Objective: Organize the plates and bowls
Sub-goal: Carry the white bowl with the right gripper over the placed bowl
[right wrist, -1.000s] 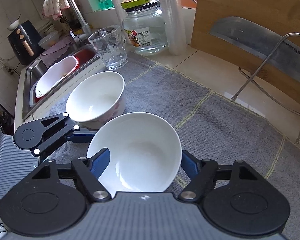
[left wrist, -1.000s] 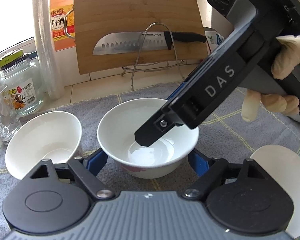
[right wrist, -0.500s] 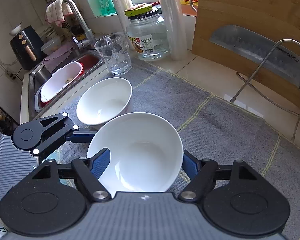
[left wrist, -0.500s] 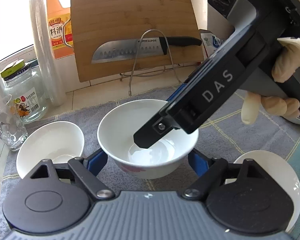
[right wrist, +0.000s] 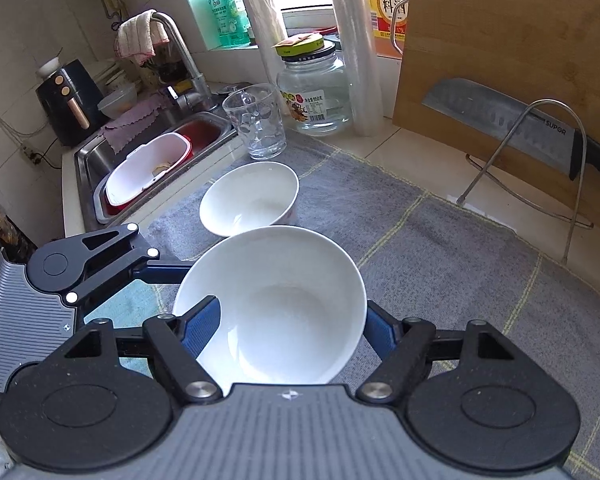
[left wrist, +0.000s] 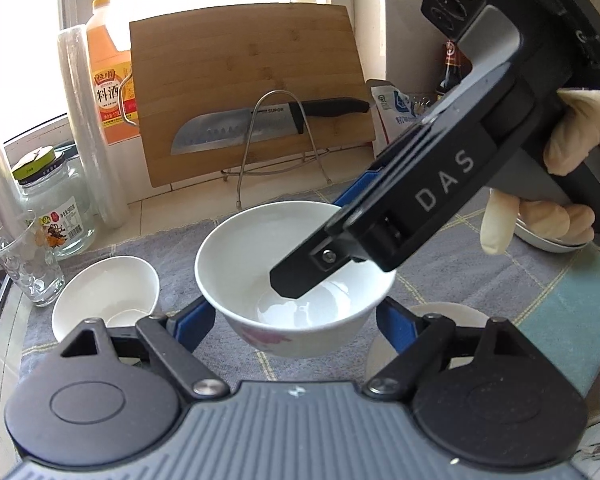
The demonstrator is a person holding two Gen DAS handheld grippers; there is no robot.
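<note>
A white bowl with a pink flower mark [left wrist: 296, 276] [right wrist: 272, 300] is held up above the grey mat [right wrist: 440, 248]. My left gripper [left wrist: 296, 322] is shut on the bowl from both sides. My right gripper [right wrist: 278, 330] is shut on the same bowl, one blue finger inside the rim; its body [left wrist: 420, 208] reaches into the bowl in the left wrist view. A second white bowl [left wrist: 106, 296] [right wrist: 250, 198] rests on the mat to the left. A white plate [left wrist: 444, 316] lies on the mat below, partly hidden.
A drinking glass [right wrist: 260, 120], a glass jar [right wrist: 314, 92], film rolls [right wrist: 354, 48] and a cooking wine bottle [left wrist: 108, 76] stand at the back. A cutting board [left wrist: 248, 92] with a knife [left wrist: 260, 124] leans on a wire rack [right wrist: 540, 152]. The sink [right wrist: 148, 160] lies left.
Both grippers have lifted the flowered bowl higher above the mat. The second bowl and the plate now look smaller and further below.
</note>
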